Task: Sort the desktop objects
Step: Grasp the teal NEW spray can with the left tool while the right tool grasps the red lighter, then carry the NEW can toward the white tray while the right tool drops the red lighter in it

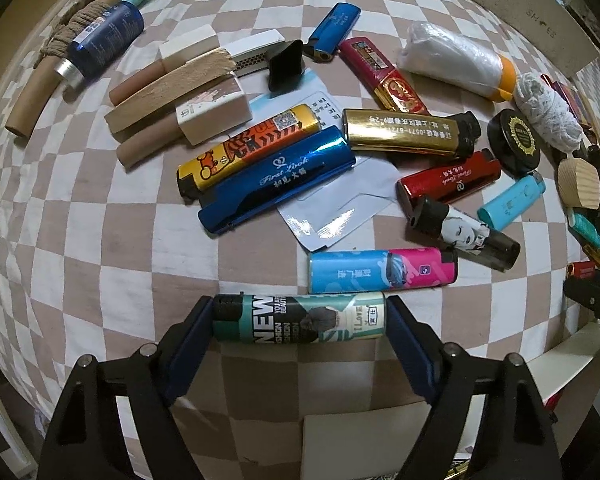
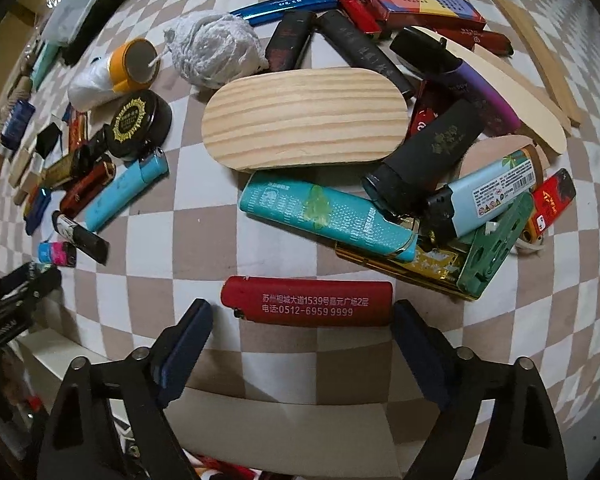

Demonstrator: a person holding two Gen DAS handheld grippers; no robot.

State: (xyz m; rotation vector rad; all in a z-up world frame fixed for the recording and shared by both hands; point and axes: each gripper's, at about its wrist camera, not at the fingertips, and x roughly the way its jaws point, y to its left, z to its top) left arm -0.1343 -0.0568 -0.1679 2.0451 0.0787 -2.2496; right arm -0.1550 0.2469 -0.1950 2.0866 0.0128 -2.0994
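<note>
In the left wrist view my left gripper [image 1: 299,320] is shut on a teal "NEW" lighter [image 1: 300,318], held crosswise by its ends just above the checked cloth [image 1: 100,240]. A blue-and-pink lighter [image 1: 382,271] lies right behind it, with several more lighters beyond. In the right wrist view my right gripper [image 2: 303,322] is open, its pads on either side of a red lighter [image 2: 308,306] lying crosswise on the cloth; a small gap shows at the left pad. The left gripper shows at the left edge of the right wrist view [image 2: 16,296].
A sorted group of lighters, cardboard tubes [image 1: 32,92] and wood pieces [image 1: 168,88] lies on the left. An unsorted pile sits ahead of the right gripper: an oval wooden block [image 2: 304,118], a teal lighter [image 2: 324,216], a black lighter [image 2: 428,152], a green clip [image 2: 492,244].
</note>
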